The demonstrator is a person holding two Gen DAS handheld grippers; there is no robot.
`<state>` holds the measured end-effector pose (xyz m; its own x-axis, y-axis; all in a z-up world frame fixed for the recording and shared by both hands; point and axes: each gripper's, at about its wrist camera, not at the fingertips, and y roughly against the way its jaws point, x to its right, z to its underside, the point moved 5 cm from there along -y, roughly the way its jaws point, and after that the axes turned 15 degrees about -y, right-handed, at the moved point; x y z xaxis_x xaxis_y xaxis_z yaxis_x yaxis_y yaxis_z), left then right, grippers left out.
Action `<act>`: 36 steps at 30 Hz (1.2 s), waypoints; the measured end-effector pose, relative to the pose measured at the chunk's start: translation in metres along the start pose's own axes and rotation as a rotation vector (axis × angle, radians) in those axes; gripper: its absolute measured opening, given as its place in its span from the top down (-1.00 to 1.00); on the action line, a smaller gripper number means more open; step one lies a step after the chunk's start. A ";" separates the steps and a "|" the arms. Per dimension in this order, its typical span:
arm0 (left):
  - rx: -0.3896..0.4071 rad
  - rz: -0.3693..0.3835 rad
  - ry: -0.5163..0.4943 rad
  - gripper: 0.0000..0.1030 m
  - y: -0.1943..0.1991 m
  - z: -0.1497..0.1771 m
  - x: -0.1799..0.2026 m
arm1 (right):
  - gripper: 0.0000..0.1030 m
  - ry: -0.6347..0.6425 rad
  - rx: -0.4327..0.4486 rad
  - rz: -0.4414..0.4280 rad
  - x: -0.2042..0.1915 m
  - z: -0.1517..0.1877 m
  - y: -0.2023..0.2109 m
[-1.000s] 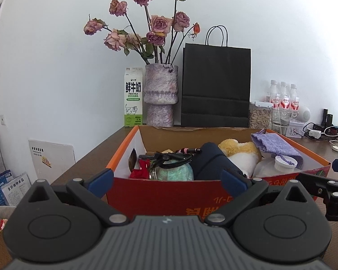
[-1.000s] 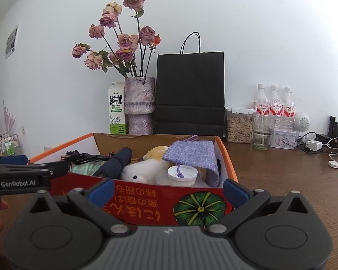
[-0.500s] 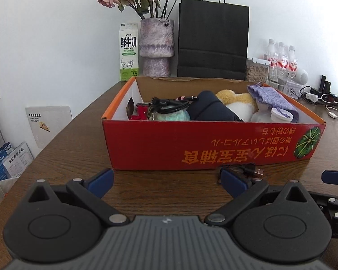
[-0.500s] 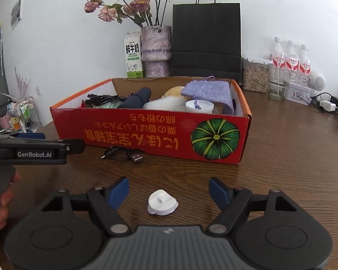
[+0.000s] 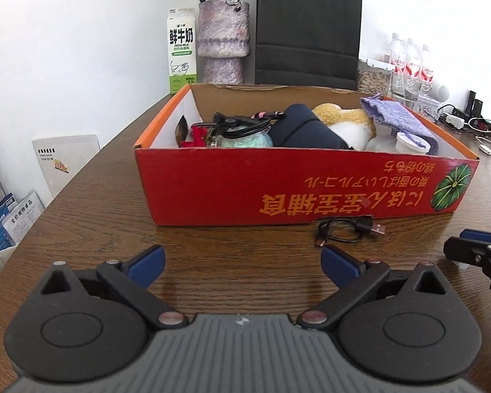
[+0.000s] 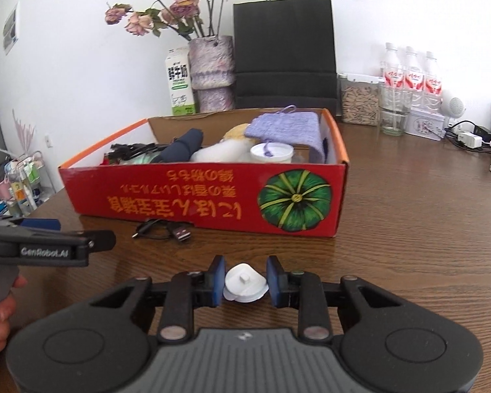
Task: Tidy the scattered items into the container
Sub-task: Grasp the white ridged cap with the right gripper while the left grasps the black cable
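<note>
The right gripper (image 6: 245, 278) sits low over the wooden table (image 6: 409, 229), and its blue fingers (image 6: 218, 278) are closing in on a small white plastic piece (image 6: 245, 283) that lies flat on the table right between them; the pads look just beside its edges, with a thin gap on each side, so no firm squeeze yet. Off to the left, the left gripper (image 5: 242, 263) hangs above bare table with its fingers spread wide and nothing between them. Ahead of both stands the red cardboard box (image 6: 196, 196), pumpkin print on its near wall, already loaded: a dark navy pouch (image 5: 307, 131), a plush toy (image 5: 343, 121), a purple knitted cloth (image 6: 288, 124) draped at the right end, a white round lid (image 6: 271, 152), and a tangle of black cord (image 5: 242, 122). Just outside the box, touching or nearly touching the foot of its near wall, a black USB cable (image 5: 347, 229) lies coiled on the table. Behind the box stand a milk carton (image 5: 181, 49), a vase of dried roses (image 6: 211, 72) and a black paper bag (image 6: 284, 52).
</note>
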<state>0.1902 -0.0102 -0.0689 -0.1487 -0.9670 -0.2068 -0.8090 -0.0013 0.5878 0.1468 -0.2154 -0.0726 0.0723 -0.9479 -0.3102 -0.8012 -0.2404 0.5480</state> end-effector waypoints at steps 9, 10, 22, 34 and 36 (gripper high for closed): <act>-0.012 0.054 -0.004 -1.00 -0.013 -0.025 0.037 | 0.50 0.004 0.035 0.050 0.012 -0.013 -0.008; -0.018 0.060 0.002 -1.00 -0.015 -0.028 0.039 | 0.50 0.004 0.037 0.051 0.014 -0.014 -0.009; -0.086 0.034 0.031 -0.95 -0.040 -0.037 0.061 | 0.50 -0.018 0.042 0.015 0.021 -0.020 -0.012; -0.054 0.066 -0.015 0.13 -0.011 -0.026 0.057 | 0.50 -0.023 0.047 0.006 0.021 -0.020 -0.012; -0.044 0.076 -0.003 0.15 -0.007 -0.022 0.053 | 0.50 -0.022 0.047 0.007 0.021 -0.020 -0.012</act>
<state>0.2006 -0.0669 -0.0664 -0.2102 -0.9640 -0.1626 -0.7697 0.0606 0.6355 0.1692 -0.2363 -0.0702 0.0544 -0.9446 -0.3236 -0.8284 -0.2237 0.5135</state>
